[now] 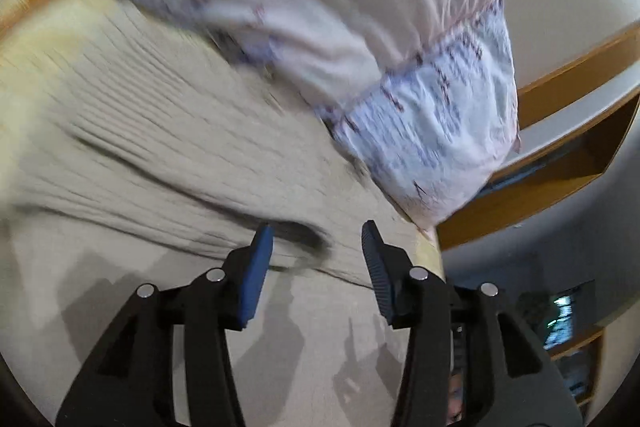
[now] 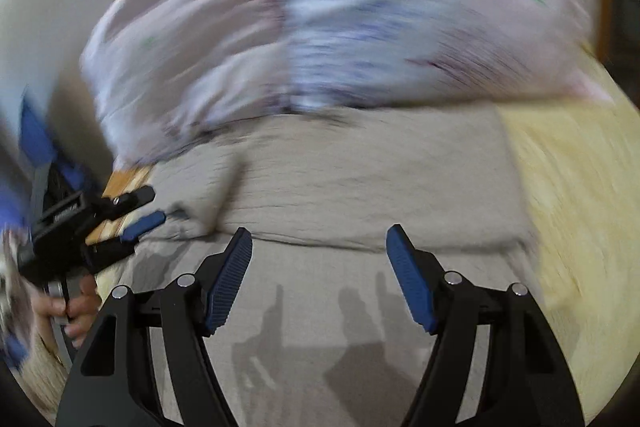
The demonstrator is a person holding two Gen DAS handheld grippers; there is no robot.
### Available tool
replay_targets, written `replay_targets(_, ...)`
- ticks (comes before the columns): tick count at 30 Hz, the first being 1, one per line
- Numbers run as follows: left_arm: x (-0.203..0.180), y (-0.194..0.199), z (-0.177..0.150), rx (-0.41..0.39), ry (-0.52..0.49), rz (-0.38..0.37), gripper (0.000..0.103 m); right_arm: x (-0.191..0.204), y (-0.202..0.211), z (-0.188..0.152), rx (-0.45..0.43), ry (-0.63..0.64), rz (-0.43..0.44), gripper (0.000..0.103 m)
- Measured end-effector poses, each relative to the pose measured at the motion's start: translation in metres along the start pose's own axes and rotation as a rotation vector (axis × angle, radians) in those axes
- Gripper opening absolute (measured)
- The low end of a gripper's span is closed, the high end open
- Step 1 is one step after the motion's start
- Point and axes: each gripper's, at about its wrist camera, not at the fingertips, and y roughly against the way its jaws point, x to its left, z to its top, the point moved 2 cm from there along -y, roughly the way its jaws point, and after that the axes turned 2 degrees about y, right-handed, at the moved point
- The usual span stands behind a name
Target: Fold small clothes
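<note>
Both claws (image 1: 318,243) (image 2: 320,247) agape over garment (image 2: 360,187).

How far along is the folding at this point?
Done: the beige garment shows one fold edge across its near part, though blur hides detail. In hand: nothing; the left claw and right claw are both open above it. Left: further folds, if any.
</note>
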Motion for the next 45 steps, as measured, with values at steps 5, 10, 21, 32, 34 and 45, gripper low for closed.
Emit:
replay_targets(5, 0.050, 0.035, 0.017, -0.054, 0.071, 0.116, 0.038, 0.083, -0.033, 0.015, -0.004, 0.318, 0.100, 0.062)
replay_targets(10, 0.087, 0.040, 0.018, -0.043, 0.130, 0.183, 0.025, 0.151, -0.082, 0.013, 0.024, 0.576, 0.121, 0.053)
replay_targets(21, 0.096, 0.044, 0.021, -0.037, 0.164, 0.163, 0.019, 0.203, -0.160, -0.001, 0.125, 0.741, 0.067, 0.037)
replay_targets(32, 0.095, 0.043, 0.021, -0.043, 0.152, 0.172, 0.019, 0.088, -0.083, 0.047, -0.132, 0.122, 0.116, 0.008)
replay_targets(34, 0.094, 0.043, 0.021, -0.044, 0.149, 0.174, 0.019, 0.033, -0.058, 0.035, -0.168, -0.095, 0.068, 0.008)
replay_targets(45, 0.087, 0.042, 0.022, -0.036, 0.131, 0.163, 0.034, -0.095, -0.035, -0.007, -0.013, -0.527, 0.004, 0.038)
